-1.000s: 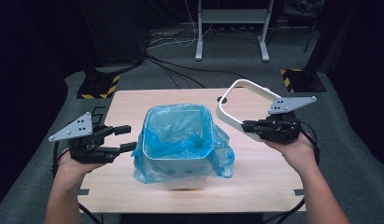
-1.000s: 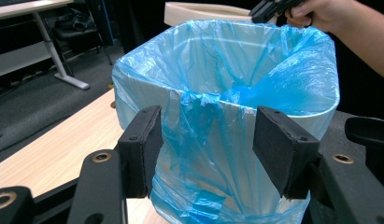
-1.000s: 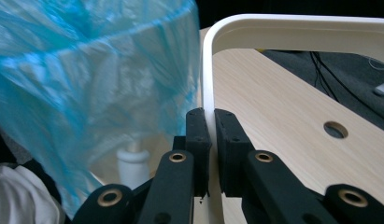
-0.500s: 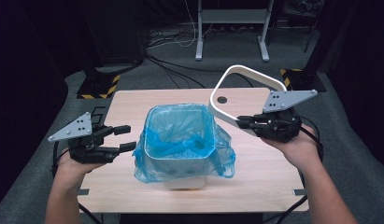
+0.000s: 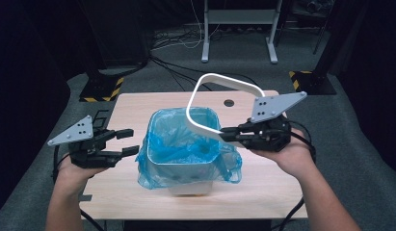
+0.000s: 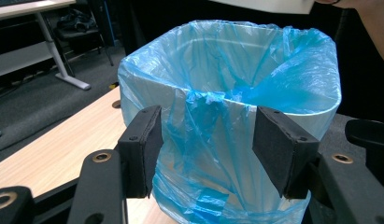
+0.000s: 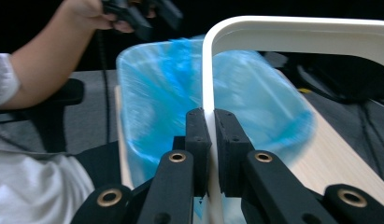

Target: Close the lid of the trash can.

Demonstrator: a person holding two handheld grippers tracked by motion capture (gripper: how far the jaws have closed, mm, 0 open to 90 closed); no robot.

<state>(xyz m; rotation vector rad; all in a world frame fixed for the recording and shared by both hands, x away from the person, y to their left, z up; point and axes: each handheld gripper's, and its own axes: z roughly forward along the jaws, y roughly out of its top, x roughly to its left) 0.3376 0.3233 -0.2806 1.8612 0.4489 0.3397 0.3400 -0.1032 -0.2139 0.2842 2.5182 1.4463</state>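
Right gripper point(image 5: 228, 134): jaws pinched tight on one edge of white ring frame point(image 5: 219, 103); hand under it, right of bin, grey plate on top. In right gripper view point(image 7: 209, 154) the white edge runs up between the two pads, no gap either side.
White ring frame: rounded-rectangle loop, held tilted in the air, near edge low over bin's right rim, far edge raised toward back of table. Not seated on the bin; whether it touches the bag, cannot tell. Right gripper view point(image 7: 292, 28) shows its top bar crossing above the bin mouth.
Left gripper point(image 5: 130, 142): jaws spread wide, holding nothing; left of bin, near it, no contact seen. Left gripper view point(image 6: 206, 149): the two pads frame the bin's near corner, bag plastic seen between them, apart from both.
Bin point(image 5: 191, 185): pale, squarish with rounded corners, upright at middle of table; lower front shows below the bag.
Blue bag point(image 5: 178, 149): lines bin, folded over rim, loose and crumpled down the outside. Left gripper view point(image 6: 227, 93): overhang bunched at near corner.
Table point(image 5: 263, 192): light wood, round hole near back edge.
Floor: grey carpet, cables, yellow-black striped stand bases behind table.
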